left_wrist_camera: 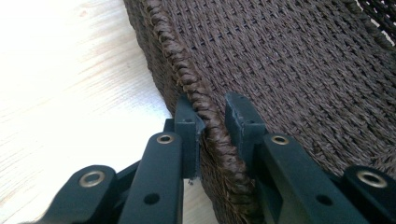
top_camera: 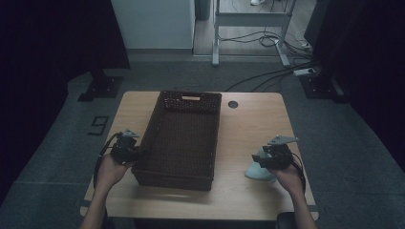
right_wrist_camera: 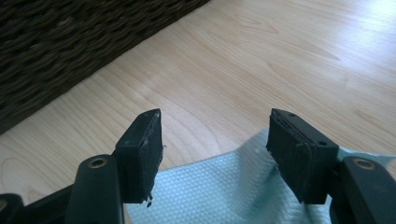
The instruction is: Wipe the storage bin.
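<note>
Two grippers are working: the left gripper (left_wrist_camera: 212, 119) is clamping the basket's (top_camera: 184, 138) left rim near the tabletop's (top_camera: 253, 124) front, while the right gripper (right_wrist_camera: 215, 140) is hovering released over the pale cloth (right_wrist_camera: 210, 191), lying directly beneath it, right of the basket.

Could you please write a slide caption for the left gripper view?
Left gripper clamped on the braided rim of the dark wicker basket on the pale wooden table.

A dark wicker basket (top_camera: 180, 138) sits mid-table (top_camera: 253, 129). The left gripper (top_camera: 128, 149) meets its rim at nine o'clock; the right gripper (top_camera: 272, 157) hovers over a pale cloth (top_camera: 255, 171) at four o'clock.
</note>
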